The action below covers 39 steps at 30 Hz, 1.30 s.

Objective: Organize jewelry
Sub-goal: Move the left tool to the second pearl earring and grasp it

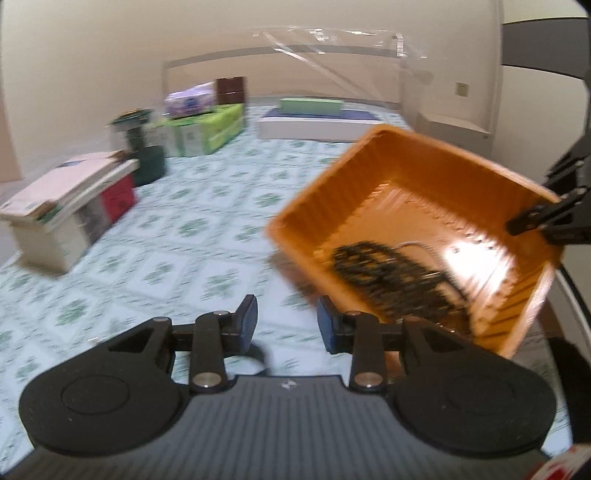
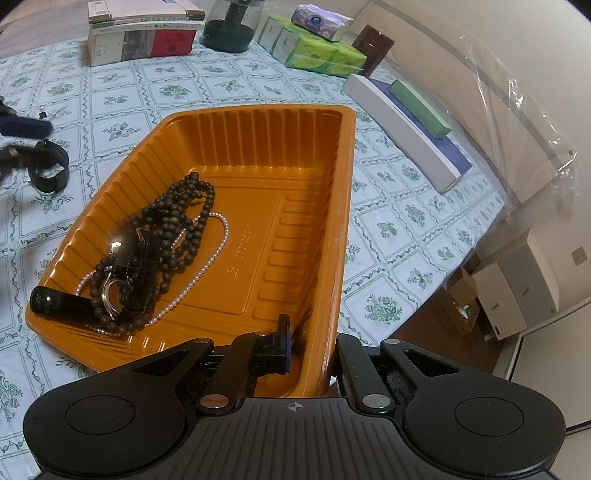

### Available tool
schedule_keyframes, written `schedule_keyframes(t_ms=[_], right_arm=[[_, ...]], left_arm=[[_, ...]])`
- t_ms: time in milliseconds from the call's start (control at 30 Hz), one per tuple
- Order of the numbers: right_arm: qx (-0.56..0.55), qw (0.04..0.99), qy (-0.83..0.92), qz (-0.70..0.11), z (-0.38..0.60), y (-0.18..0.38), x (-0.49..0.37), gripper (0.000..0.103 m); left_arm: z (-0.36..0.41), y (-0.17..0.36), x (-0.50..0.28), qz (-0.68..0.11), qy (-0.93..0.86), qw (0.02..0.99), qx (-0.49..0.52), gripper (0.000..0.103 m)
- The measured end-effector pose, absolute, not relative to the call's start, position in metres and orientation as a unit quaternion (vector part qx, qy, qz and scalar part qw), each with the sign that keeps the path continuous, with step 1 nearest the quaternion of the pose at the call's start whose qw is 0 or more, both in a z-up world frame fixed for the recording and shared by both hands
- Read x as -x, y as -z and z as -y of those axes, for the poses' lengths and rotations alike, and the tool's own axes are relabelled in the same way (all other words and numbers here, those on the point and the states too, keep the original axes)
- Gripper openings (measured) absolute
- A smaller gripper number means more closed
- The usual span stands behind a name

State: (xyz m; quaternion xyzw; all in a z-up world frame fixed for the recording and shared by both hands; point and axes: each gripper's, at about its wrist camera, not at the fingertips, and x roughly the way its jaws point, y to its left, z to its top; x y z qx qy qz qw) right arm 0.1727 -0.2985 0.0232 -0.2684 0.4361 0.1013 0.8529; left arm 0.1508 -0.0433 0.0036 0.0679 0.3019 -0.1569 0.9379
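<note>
An orange plastic tray (image 2: pixel 295 236) holds a dark bead necklace (image 2: pixel 181 221), a thin pearl strand (image 2: pixel 207 273) and a black watch (image 2: pixel 122 280). My right gripper (image 2: pixel 312 347) is shut on the tray's near rim, one finger inside and one outside. In the left wrist view the tray (image 1: pixel 424 177) appears tilted and raised at the right, with the beads (image 1: pixel 391 277) blurred inside. My left gripper (image 1: pixel 288 325) is open and empty, just left of the tray. A black band (image 2: pixel 50 173) lies on the tablecloth near the left gripper's fingers (image 2: pixel 22 127).
A floral tablecloth (image 2: pixel 110 92) covers the table. At the back stand a stack of books (image 2: pixel 144 33), a dark jar (image 2: pixel 231 27), green tissue packs (image 2: pixel 314 48), a brown box (image 2: pixel 373 50) and a flat white box (image 2: pixel 402 133). The table edge (image 2: pixel 424 306) is at the right.
</note>
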Motion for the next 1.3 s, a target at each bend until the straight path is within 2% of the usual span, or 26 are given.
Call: schedule_keyframes(t_ms=[433,900,1300], right_arm=[[0.271,0.851,-0.099,-0.438,0.298,-0.025,-0.172,0.006],[0.27,0.85,-0.098,-0.442,0.298,-0.023,-0.173,0.006],[0.27,0.848,-0.097,-0.445,0.299,-0.022,-0.174,0.006]], left_arm=[[-0.067,0.02,-0.162,-0.328,0.025,0.943,-0.048,0.034],[-0.093,0.048,-0.214,-0.346,-0.007,0.938,-0.034,0.034],[-0.099,0.057,-0.225,-0.351,0.021,0.936,-0.007,0.017]])
